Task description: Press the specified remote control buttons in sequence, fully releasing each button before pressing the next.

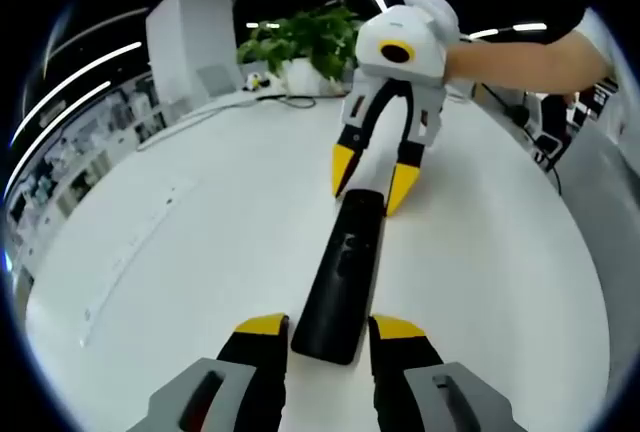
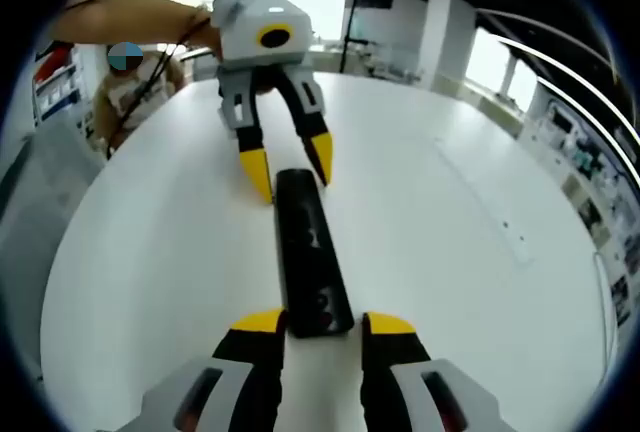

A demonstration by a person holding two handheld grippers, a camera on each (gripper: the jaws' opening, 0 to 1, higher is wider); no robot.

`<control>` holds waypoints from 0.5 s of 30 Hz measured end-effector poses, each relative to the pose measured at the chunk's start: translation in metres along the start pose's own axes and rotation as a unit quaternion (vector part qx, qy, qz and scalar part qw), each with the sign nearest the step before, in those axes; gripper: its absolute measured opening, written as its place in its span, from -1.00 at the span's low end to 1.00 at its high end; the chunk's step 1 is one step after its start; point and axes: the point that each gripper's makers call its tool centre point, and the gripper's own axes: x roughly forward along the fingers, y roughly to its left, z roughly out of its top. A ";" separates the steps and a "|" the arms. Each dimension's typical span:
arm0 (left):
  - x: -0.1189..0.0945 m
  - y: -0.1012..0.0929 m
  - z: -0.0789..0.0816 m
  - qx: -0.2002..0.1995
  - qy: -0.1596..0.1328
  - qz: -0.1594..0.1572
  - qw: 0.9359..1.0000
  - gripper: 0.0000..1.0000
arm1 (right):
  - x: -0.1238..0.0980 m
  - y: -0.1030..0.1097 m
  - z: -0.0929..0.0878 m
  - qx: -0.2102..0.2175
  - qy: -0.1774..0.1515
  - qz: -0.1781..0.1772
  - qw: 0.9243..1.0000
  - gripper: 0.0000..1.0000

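Note:
A long black remote control [image 1: 342, 262] lies on the white table [image 1: 200, 232], running lengthwise between my two grippers. My left gripper [image 1: 330, 328] has its yellow-tipped jaws closed against both sides of the remote's near end. My right gripper [image 1: 372, 178], white with yellow tips and held by a hand, comes in from the far side and clasps the other end. In the right gripper view the remote [image 2: 308, 252] has its buttons facing up. My right gripper [image 2: 323, 324] pinches its near end there, and my left gripper [image 2: 289, 166] pinches the far end.
A potted green plant [image 1: 305, 44] and a white box-shaped unit [image 1: 190, 37] stand at the table's far edge, with a cable beside them. A person's arm [image 1: 540, 57] reaches in from the right. The white tabletop [image 2: 480, 252] stretches wide on both sides of the remote.

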 end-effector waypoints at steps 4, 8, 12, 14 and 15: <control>-0.003 0.000 0.007 -0.018 -0.027 0.011 0.999 -0.33 | 0.000 0.003 0.002 0.007 -0.009 -0.003 1.000 -0.42; -0.006 0.002 0.009 -0.040 -0.049 0.038 0.997 -0.28 | -0.004 0.005 0.006 0.026 -0.033 -0.017 0.999 -0.39; -0.010 0.004 0.013 -0.061 -0.080 0.076 0.992 -0.11 | -0.010 0.000 0.006 0.055 -0.058 -0.045 0.996 -0.33; -0.010 0.003 0.012 -0.065 -0.084 0.085 0.991 0.07 | -0.013 -0.001 0.005 0.070 -0.067 -0.054 0.994 -0.29; -0.010 0.001 0.011 -0.067 -0.086 0.090 0.990 0.15 | -0.014 -0.002 0.006 0.076 -0.075 -0.058 0.993 -0.28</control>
